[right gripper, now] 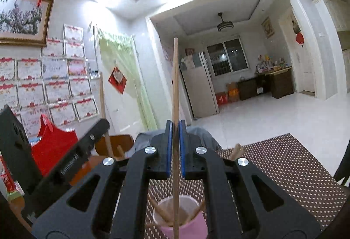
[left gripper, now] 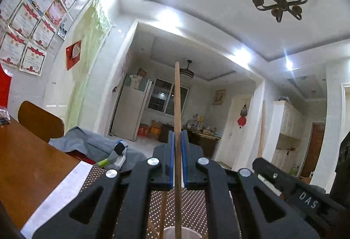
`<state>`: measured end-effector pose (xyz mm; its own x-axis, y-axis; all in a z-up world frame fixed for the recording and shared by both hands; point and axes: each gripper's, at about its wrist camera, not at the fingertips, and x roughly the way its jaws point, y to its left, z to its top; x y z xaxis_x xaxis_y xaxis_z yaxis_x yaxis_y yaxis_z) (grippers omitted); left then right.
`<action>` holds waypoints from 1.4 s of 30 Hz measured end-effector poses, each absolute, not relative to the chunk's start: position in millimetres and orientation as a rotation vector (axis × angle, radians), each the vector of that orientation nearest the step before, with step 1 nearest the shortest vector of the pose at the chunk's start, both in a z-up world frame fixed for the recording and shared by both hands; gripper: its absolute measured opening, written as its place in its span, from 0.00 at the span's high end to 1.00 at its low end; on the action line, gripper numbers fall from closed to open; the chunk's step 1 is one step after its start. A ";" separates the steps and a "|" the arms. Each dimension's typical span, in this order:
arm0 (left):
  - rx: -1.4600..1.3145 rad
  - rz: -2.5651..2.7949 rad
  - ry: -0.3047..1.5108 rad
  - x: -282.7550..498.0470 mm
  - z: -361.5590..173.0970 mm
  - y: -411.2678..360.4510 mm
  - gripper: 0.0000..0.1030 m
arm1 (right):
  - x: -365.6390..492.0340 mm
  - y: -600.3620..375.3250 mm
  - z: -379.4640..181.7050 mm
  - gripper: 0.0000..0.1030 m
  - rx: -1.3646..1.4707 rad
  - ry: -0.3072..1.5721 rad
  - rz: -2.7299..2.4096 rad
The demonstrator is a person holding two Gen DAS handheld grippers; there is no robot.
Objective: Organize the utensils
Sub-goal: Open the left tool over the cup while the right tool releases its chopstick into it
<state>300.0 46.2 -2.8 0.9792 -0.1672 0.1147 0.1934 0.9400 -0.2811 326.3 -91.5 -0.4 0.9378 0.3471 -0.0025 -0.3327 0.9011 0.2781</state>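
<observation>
My left gripper is shut on a wooden chopstick that stands upright between its blue pads; its lower end reaches down over a grey cup at the bottom edge. My right gripper is shut on another wooden chopstick, upright, its lower end inside a pink cup that holds several more chopsticks. The left gripper also shows at the left of the right wrist view, with its chopstick. The right gripper's body shows at the right of the left wrist view.
Both cups stand on a brown dotted placemat on a wooden table. A wooden chair back and a grey cloth lie beyond the table. A red bag stands at the left.
</observation>
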 end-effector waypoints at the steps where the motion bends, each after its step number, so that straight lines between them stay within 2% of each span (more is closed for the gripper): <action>1: -0.296 -0.187 -0.082 305.7 -4.5 45.5 0.94 | 328.5 -90.5 -0.7 0.94 0.276 0.034 0.346; 13: -0.389 -0.200 -0.068 336.4 -21.1 61.9 0.94 | 342.3 -88.4 -18.8 0.94 0.289 0.001 0.362; 24: -0.297 -0.208 -0.067 324.5 -21.6 50.1 0.94 | 332.6 -78.8 -25.8 0.94 0.210 0.029 0.389; 30: -0.276 -0.220 0.005 322.6 -22.6 47.3 0.93 | 326.8 -79.2 -34.5 0.93 0.180 0.075 0.375; 31: -0.273 -0.215 0.009 321.6 -22.7 47.4 0.91 | 325.9 -79.3 -35.7 0.93 0.178 0.084 0.373; 33: -0.269 -0.207 0.023 318.2 -21.6 48.0 0.74 | 324.9 -79.2 -37.8 0.93 0.175 0.098 0.370; 37: -0.251 -0.190 0.044 309.6 -19.1 48.0 0.74 | 319.1 -77.4 -40.3 0.93 0.161 0.112 0.360; 39: -0.247 -0.184 0.053 303.5 -18.7 48.8 0.69 | 316.4 -76.6 -40.3 0.93 0.155 0.114 0.355; 42: -0.231 -0.174 0.059 293.9 -17.3 48.6 0.68 | 313.1 -76.0 -38.6 0.93 0.153 0.123 0.346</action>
